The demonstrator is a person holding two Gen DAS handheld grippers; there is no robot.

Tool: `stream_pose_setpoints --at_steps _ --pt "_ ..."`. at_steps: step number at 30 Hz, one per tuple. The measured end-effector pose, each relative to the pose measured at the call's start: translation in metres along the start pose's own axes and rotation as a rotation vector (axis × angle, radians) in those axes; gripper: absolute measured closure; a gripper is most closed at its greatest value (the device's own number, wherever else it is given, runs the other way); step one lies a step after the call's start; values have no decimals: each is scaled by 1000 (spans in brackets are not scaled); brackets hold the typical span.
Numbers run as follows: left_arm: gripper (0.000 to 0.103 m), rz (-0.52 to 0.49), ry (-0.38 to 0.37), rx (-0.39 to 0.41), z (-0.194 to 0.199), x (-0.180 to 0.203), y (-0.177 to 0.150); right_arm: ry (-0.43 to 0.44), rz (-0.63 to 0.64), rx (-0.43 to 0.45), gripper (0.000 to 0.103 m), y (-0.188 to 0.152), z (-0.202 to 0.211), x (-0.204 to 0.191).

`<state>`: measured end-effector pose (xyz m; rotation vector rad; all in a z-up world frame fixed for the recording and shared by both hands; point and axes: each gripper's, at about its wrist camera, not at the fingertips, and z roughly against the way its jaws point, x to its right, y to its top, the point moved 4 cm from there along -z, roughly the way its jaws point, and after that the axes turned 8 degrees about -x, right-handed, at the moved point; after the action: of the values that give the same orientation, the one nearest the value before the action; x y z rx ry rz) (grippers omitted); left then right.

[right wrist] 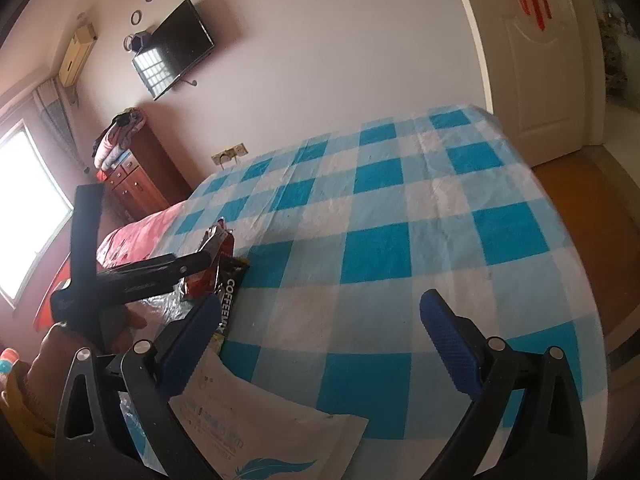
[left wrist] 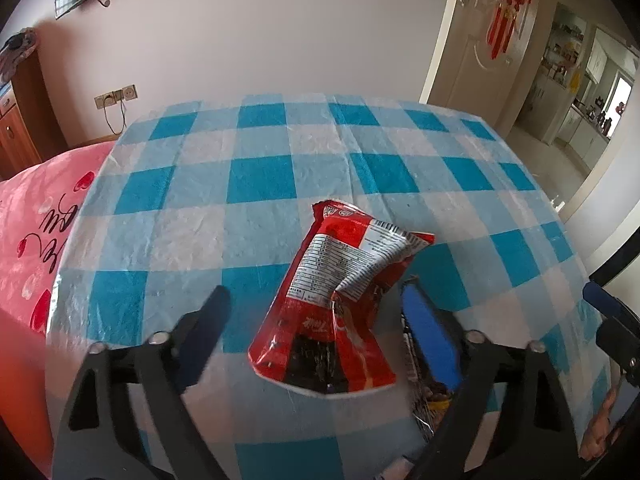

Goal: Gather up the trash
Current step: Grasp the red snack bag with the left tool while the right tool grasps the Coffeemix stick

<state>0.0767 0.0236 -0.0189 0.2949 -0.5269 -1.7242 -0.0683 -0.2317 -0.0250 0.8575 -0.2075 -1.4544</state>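
While both tools gape, the crumpled red wrapper [left wrist: 336, 300] lies label-side up.

Blue-and-white checked tablecloth [left wrist: 256, 184] over table. Wall-mounted television [right wrist: 176, 50], wooden dresser [right wrist: 140, 176], pink bedding [left wrist: 36, 216], white door [left wrist: 476, 36] with red hanging ornament [left wrist: 508, 8].

Beyond the red snack packet [left wrist: 340, 300] your checked tablecloth [left wrist: 256, 184] lies bare; just right of the packet, a dark coffee wrapper [right wrist: 228, 296] and white pouch [right wrist: 256, 420] crowd you
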Motion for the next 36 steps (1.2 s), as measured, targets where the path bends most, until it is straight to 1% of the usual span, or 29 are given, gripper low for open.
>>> stream_pose_setpoints --at_steps 1,6,9,10,13,15,16,17,23,29,36 --pt "24 4 0 -7 -3 -1 0 2 2 -5 4 0 -1 0" --pt "28 12 -11 -22 -15 -2 3 16 14 -23 4 -2 -4 -2" --pt "37 25 -42 -17 -16 0 6 20 25 -36 4 -4 -7 -4" --pt "43 31 -53 -15 -17 0 7 20 28 -39 4 -4 -8 -4" --pt "45 51 -64 -7 -16 -1 6 22 40 -50 4 -6 -10 -7" --pt "50 57 -55 5 -14 -2 5 25 53 -56 4 -7 -12 -9" --pt "55 62 -53 9 -14 -3 4 28 59 -59 4 -8 -12 -11" --pt "58 74 -62 14 -12 -5 3 31 66 -62 4 -9 -13 -13" --pt "69 102 -57 35 -4 -10 -1 45 92 -89 4 -14 -20 -23" --pt "71 133 -65 46 2 -19 -11 103 90 -121 4 -18 -26 -36" --pt "72 160 -78 54 11 -31 -25 123 65 -145 4 -18 -34 -43"
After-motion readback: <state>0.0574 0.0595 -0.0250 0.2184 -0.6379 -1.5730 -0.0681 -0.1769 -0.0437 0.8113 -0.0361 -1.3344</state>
